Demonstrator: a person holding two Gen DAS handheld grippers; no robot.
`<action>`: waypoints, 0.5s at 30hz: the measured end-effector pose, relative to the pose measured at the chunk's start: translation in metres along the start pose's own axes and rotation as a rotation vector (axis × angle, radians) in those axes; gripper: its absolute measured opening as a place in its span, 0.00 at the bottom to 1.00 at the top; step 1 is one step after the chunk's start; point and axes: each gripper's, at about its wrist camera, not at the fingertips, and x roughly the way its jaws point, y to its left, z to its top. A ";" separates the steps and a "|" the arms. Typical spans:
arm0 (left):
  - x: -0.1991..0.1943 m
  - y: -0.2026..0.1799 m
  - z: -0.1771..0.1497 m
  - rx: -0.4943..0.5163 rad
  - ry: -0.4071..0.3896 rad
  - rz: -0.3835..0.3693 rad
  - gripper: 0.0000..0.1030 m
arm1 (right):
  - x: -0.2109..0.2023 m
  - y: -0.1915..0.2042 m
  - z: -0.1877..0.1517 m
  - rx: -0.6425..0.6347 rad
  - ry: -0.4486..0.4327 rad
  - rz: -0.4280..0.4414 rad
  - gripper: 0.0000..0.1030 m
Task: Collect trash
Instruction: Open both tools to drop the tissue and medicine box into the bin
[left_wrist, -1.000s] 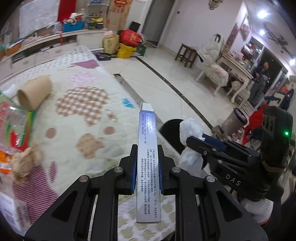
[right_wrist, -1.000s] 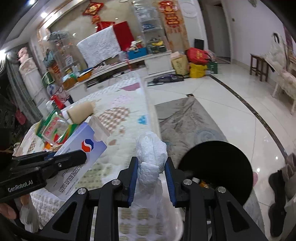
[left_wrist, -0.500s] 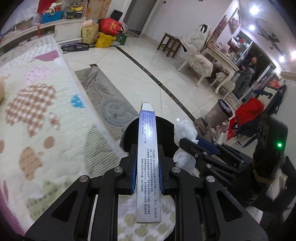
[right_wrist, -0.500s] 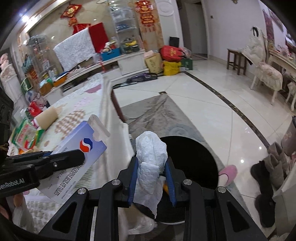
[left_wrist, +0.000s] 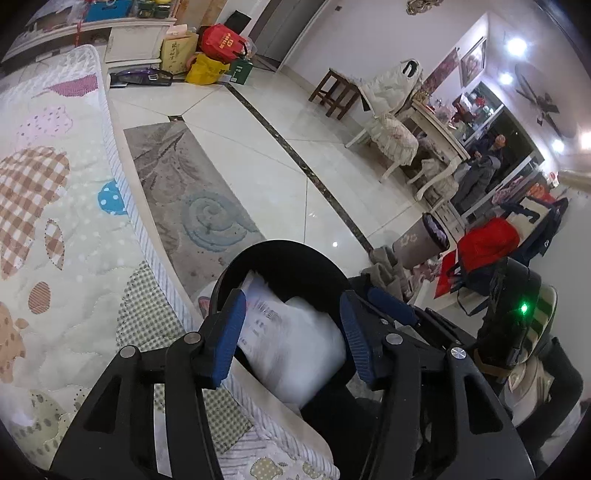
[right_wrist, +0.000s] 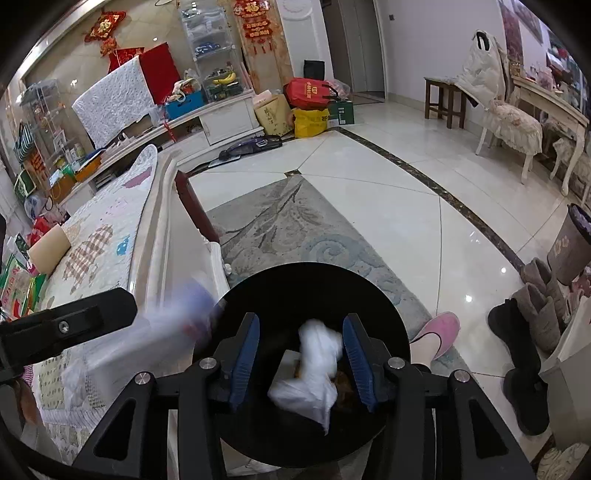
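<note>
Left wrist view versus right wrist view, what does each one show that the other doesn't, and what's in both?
Only the left wrist view shows a seated person and a red bag on the floor. Only the right wrist view shows the crumpled white tissue dropping between the opening right gripper, plus a pink slipper. Both show the black bin, the grey rug and the blurred box.

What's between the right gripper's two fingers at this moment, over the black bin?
In the right wrist view, a crumpled white tissue, blurred, sits between the opening right gripper fingers, over the black bin; neither pad visibly presses it.

Falling box (left_wrist: 280, 332) and tissue (right_wrist: 314, 369) are motion-blurred.
</note>
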 end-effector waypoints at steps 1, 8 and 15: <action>0.000 0.001 0.000 0.001 0.002 0.007 0.50 | 0.000 0.001 0.000 -0.001 0.000 -0.003 0.44; -0.014 0.007 -0.003 -0.008 -0.012 0.031 0.50 | -0.004 0.007 -0.004 -0.006 -0.006 0.009 0.44; -0.036 0.004 -0.010 -0.002 -0.044 0.089 0.50 | -0.017 0.026 -0.006 -0.035 -0.021 0.039 0.45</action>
